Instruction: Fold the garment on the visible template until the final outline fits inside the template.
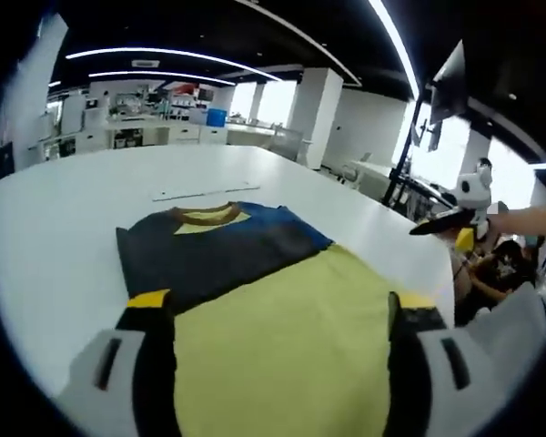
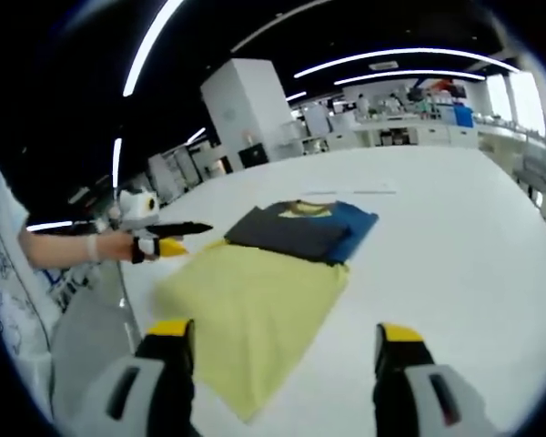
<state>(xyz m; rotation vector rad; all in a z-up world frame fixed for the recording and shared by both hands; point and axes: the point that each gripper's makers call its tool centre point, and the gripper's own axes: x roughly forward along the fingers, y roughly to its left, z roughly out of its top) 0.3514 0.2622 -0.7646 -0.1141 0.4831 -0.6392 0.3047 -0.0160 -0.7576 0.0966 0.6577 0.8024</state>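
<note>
The garment (image 1: 282,337) lies flat on the white table (image 1: 64,228): a yellow lower body, a dark grey panel (image 1: 209,250) folded over a blue part (image 1: 287,223), and a brown collar (image 1: 205,215) at the far end. My left gripper (image 1: 278,305) stands open low over the yellow cloth, one jaw on each side, holding nothing. My right gripper (image 2: 285,335) is open too, above the near edge of the yellow part (image 2: 255,300). Each gripper also shows in the other's view, hand-held off the cloth's side: right gripper (image 1: 444,221), left gripper (image 2: 173,238). A thin pale strip (image 1: 205,191) lies beyond the collar.
The table edge (image 1: 409,264) runs close along the garment's right side. A seated person (image 1: 500,264), a black-and-white figure (image 1: 473,189) and a monitor on a stand (image 1: 448,86) are beyond it. Bare tabletop (image 2: 455,246) spreads on the far side. Benches (image 1: 146,132) line the back.
</note>
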